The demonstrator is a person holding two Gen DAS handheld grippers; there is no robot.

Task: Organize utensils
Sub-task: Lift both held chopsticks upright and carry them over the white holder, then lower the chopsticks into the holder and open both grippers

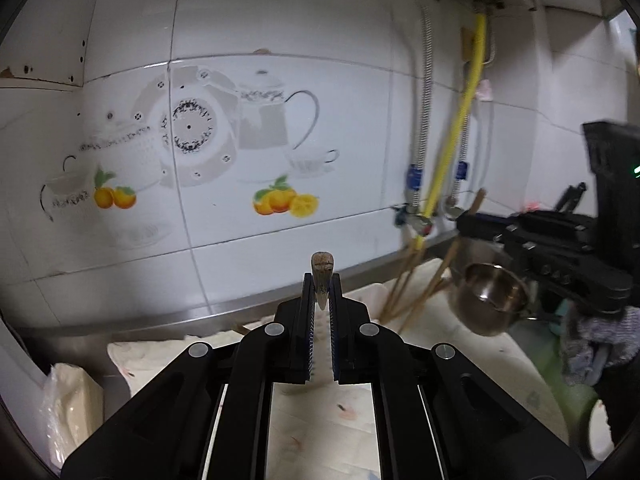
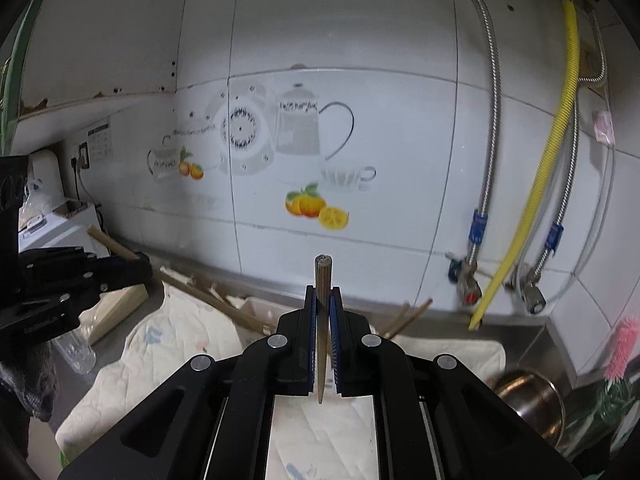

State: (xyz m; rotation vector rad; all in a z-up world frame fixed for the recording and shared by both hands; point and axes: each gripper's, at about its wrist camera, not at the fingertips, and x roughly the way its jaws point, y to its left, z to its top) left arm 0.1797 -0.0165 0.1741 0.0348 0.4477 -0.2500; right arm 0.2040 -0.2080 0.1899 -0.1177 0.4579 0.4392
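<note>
Tiled wall ahead, left gripper [image 1: 321, 300] and right gripper [image 2: 323, 308] each pinching one chopstick [image 2: 322, 320], thin grip, liable to pivot or slip onto cloth [image 2: 192, 344].

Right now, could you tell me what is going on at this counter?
A person is sorting chopsticks with two handheld grippers. The left gripper is shut on one wooden chopstick, and the right gripper is shut on another chopstick. Both are held above the cloth on the counter. More loose chopsticks lie by the tiled wall, and a steel pot sits to the right.
</note>
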